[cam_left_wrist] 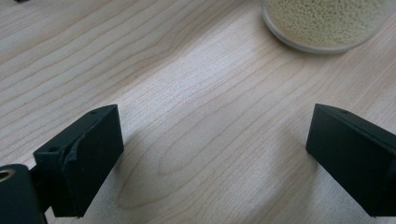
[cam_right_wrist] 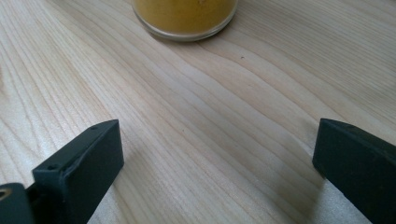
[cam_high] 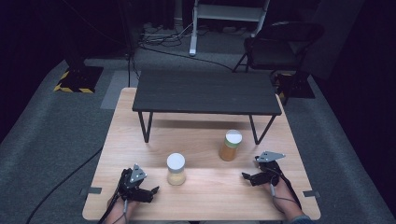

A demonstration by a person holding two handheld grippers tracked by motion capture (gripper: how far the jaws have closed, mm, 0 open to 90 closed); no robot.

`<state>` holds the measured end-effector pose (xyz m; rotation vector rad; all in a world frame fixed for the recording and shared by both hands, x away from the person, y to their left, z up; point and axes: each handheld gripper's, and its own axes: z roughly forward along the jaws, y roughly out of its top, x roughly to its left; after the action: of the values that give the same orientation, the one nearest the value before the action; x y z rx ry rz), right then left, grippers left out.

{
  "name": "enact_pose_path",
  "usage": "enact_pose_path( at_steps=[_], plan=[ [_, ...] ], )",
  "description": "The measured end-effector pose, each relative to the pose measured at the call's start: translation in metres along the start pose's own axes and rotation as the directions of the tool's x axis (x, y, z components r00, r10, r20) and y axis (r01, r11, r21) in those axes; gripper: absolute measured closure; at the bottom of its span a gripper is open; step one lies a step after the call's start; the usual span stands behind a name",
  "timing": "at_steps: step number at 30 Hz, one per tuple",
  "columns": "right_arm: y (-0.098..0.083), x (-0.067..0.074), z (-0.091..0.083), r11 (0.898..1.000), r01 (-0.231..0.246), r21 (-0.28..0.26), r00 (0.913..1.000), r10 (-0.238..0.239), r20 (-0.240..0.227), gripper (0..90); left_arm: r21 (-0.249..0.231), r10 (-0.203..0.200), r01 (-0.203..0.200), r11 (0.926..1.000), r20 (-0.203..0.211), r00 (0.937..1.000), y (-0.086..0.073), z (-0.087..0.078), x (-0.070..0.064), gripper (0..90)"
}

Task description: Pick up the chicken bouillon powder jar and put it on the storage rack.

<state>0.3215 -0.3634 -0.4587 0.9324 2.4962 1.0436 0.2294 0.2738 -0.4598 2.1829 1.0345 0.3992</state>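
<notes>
Both grippers are resting wide open, holding nothing. The left gripper (cam_high: 150, 187) is facing the pale jar (cam_high: 176, 169), the right gripper (cam_high: 251, 169) the orange jar (cam_high: 230, 145); each should be straddling its jar squarely before closing.

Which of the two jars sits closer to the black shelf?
The darker orange-filled jar, on the right near the shelf leg; the paler jar stands nearer the person.
</notes>
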Motion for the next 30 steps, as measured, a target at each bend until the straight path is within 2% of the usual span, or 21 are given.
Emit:
enact_pose_path(
  at_steps=[5, 8, 9, 13, 14, 15, 16, 17, 19, 20, 21, 22, 23, 24, 26, 28, 29, 30],
  plan=[
    [0.000, 0.000, 0.000, 1.000, 0.000, 0.000, 1.0000, 0.000, 0.000, 1.5, -0.015, -0.005, 0.004, 0.9999, -0.010, 0.9999, -0.003, -0.005, -0.002, 5.3],
    [0.000, 0.000, 0.000, 1.000, 0.000, 0.000, 1.0000, 0.000, 0.000, 1.5, -0.069, -0.014, 0.012, 0.9976, -0.026, 0.9996, -0.009, -0.012, -0.008, 5.6],
    [0.000, 0.000, 0.000, 1.000, 0.000, 0.000, 1.0000, 0.000, 0.000, 1.5, -0.069, -0.014, 0.012, 0.9976, -0.026, 0.9996, -0.009, -0.012, -0.008, 5.6],
    [0.000, 0.000, 0.000, 1.000, 0.001, 0.000, 1.0000, -0.001, -0.001, 1.5, -0.144, -0.016, 0.013, 0.9895, -0.026, 0.9995, -0.018, -0.019, -0.014, 5.6],
    [0.000, 0.000, 0.000, 1.000, 0.001, 0.000, 1.0000, -0.001, -0.002, 1.5, -0.180, -0.003, -0.001, 0.9837, -0.022, 0.9997, -0.021, -0.022, -0.016, 5.7],
    [0.000, 0.000, 0.000, 1.000, 0.001, 0.000, 1.0000, -0.001, -0.002, 1.5, -0.180, -0.003, -0.001, 0.9837, -0.022, 0.9997, -0.021, -0.022, -0.016, 5.7],
    [0.000, 0.000, 0.000, 1.000, 0.001, 0.000, 1.0000, -0.001, -0.002, 1.5, -0.207, 0.002, -0.005, 0.9783, -0.018, 0.9998, -0.023, -0.024, -0.017, 5.7],
    [0.000, 0.000, 0.000, 1.000, 0.002, 0.000, 1.0000, -0.002, -0.002, 1.5, -0.207, 0.002, -0.005, 0.9783, -0.018, 0.9998, -0.023, -0.024, -0.017, 5.7],
    [0.000, 0.000, 0.000, 1.000, 0.001, 0.000, 1.0000, -0.001, -0.002, 1.5, -0.237, 0.013, -0.016, 0.9713, -0.017, 0.9998, -0.026, -0.026, -0.020, 5.7],
    [0.000, 0.000, 0.000, 1.000, 0.001, 0.000, 1.0000, -0.001, -0.002, 1.5, -0.262, 0.024, -0.027, 0.9645, -0.018, 0.9996, -0.029, -0.027, -0.022, 5.6],
    [0.000, 0.000, 0.000, 1.000, 0.001, 0.000, 1.0000, -0.001, -0.002, 1.5, -0.262, 0.024, -0.027, 0.9645, -0.018, 0.9996, -0.029, -0.027, -0.022, 5.6],
    [0.000, 0.000, 0.000, 1.000, 0.002, 0.000, 1.0000, -0.002, -0.002, 1.5, -0.289, 0.029, -0.032, 0.9567, -0.015, 0.9995, -0.032, -0.028, -0.022, 5.6],
    [0.000, 0.000, 0.000, 1.000, 0.001, 0.000, 1.0000, -0.001, -0.002, 1.5, -0.306, 0.028, -0.029, 0.9517, -0.009, 0.9996, -0.034, -0.029, -0.022, 5.5],
    [0.000, 0.000, 0.000, 1.000, 0.001, 0.000, 1.0000, -0.001, -0.002, 1.5, -0.306, 0.028, -0.029, 0.9517, -0.009, 0.9996, -0.034, -0.029, -0.022, 5.5],
    [0.000, 0.000, 0.000, 1.000, 0.001, 0.000, 1.0000, -0.001, -0.002, 1.5, -0.337, 0.025, -0.024, 0.9411, -0.002, 0.9997, -0.037, -0.029, -0.021, 5.5],
    [0.000, 0.000, 0.000, 1.000, 0.001, 0.000, 1.0000, -0.001, -0.002, 1.5, -0.368, 0.013, -0.004, 0.9297, 0.021, 0.9997, -0.042, -0.029, -0.018, 5.6],
    [0.000, 0.000, 0.000, 1.000, 0.001, 0.000, 1.0000, -0.001, -0.002, 1.5, -0.393, 0.004, 0.012, 0.9197, 0.040, 0.9992, -0.045, -0.029, -0.015, 5.5],
    [0.000, 0.000, 0.000, 1.000, 0.001, 0.000, 1.0000, -0.001, -0.002, 1.5, -0.393, 0.004, 0.012, 0.9197, 0.040, 0.9992, -0.045, -0.029, -0.015, 5.4]
  ],
)
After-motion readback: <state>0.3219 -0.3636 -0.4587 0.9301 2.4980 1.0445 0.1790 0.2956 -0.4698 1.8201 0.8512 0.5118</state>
